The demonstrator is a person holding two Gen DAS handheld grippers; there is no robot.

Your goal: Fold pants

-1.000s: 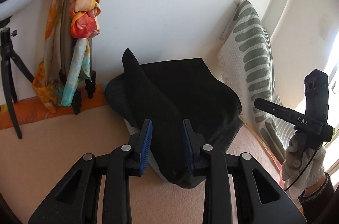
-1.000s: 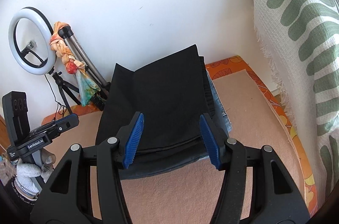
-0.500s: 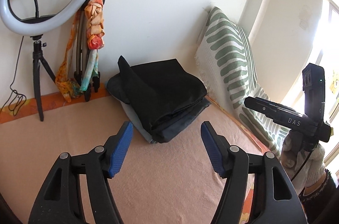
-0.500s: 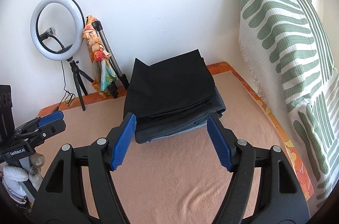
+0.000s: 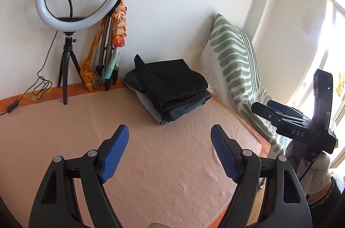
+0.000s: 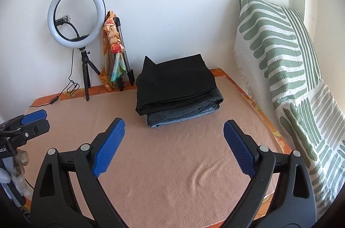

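Black pants (image 6: 175,85) folded, top of a stack of 3 folded garments with grey jeans (image 6: 185,112) under them, at the far end of the peach blanket (image 6: 172,174) near the wall. 1 corner of the pants sticks up at back left. Left gripper (image 5: 170,152) jaws wide, just been opening, nothing between them. Right gripper (image 6: 174,147) jaws wide too, just been opening, empty. Both well apart from the stack. Ring light (image 6: 76,16) on tripod at left, striped cushion (image 6: 278,59) at right.

We've got the left gripper (image 5: 169,152) hanging over the peach blanket (image 5: 172,174), jaws just been opening, nothing between them. Folded black pants (image 5: 172,81) sit on a stack of folded clothes (image 5: 176,107) by the wall, right gripper (image 5: 278,111) off to the side.
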